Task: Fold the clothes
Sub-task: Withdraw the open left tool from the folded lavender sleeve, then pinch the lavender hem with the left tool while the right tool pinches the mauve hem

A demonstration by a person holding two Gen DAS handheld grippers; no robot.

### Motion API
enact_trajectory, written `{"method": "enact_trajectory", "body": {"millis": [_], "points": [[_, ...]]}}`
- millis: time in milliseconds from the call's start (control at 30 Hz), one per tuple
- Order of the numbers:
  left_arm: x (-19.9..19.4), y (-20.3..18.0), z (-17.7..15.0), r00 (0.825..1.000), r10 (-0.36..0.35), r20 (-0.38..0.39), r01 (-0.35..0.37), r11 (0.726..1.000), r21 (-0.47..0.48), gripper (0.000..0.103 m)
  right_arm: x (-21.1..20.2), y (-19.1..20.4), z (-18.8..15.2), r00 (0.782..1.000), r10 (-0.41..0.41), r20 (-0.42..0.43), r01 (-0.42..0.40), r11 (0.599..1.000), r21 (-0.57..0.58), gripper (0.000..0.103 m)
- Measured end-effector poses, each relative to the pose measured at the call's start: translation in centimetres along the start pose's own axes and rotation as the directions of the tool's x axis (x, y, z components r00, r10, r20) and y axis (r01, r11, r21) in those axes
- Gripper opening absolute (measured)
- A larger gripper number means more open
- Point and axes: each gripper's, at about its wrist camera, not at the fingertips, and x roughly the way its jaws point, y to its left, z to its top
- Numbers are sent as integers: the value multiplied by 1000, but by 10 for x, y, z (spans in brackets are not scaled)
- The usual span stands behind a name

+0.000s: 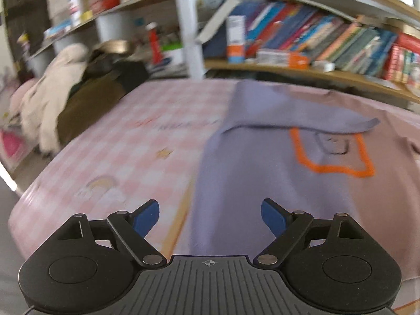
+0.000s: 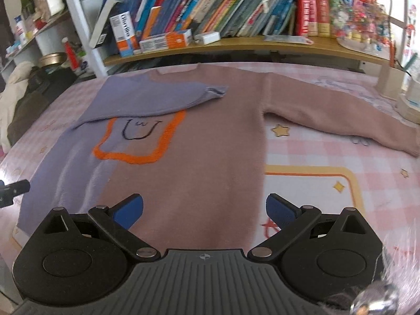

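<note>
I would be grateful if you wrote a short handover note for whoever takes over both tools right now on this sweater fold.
Left tool: open, nothing between its fingers, above the sweater's purple edge.
Right tool: open, empty, above the sweater's lower middle.
Sweater: lies flat, front up, on the pink checked bed cover, collar toward the bookshelf.
Done: the purple sleeve is folded in across the chest, covering the top of the orange outline.
Left: the pink sleeve is still stretched out to the side; it probably goes in next, then the body gets folded up.
</note>
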Motion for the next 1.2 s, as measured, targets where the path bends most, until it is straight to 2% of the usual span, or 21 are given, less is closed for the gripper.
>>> {"method": "enact_trajectory", "body": {"millis": [133,267,500,600,767,867,933,1000,1033,1067,1100,1200], "points": [[4,16,-3,1000,16,-23,-17,998,-63,87,0,8,0,1000,9,1,-9,1000,-29,101],[17,32,-3,999,2,-51,-8,991,-135,87,-6,3,-4,999,-33,10,33,999,-9,101],[43,38,7,997,-41,-69,32,992,-125,87,-12,-10,-12,992,-130,-9,130,988,81,98],[54,41,11,993,-75,-91,62,988,-140,85,-15,-12,-16,989,-147,-18,148,984,101,96],[66,37,16,981,-148,-128,131,983,-131,70,-15,-15,-24,984,-164,-75,173,976,135,73],[70,35,19,977,-168,-131,151,981,-125,66,-13,-16,-27,980,-167,-104,182,970,158,55],[71,34,21,974,-187,-127,172,977,-123,60,-12,-16,-29,978,-168,-120,187,967,172,43],[71,33,24,970,-210,-124,195,973,-122,36,-9,-16,-31,978,-155,-136,179,966,188,35],[72,31,25,967,-221,-125,206,971,-121,30,-8,-16,-31,979,-148,-142,175,965,197,31],[73,31,26,965,-231,-125,215,968,-126,20,-8,-15,-31,979,-145,-142,172,964,201,27],[73,32,26,963,-241,-125,224,965,-134,12,-8,-14,-31,980,-141,-142,169,964,204,19],[73,35,27,959,-260,-115,242,959,-150,7,-6,-11,-30,979,-146,-142,173,963,204,16]]}}
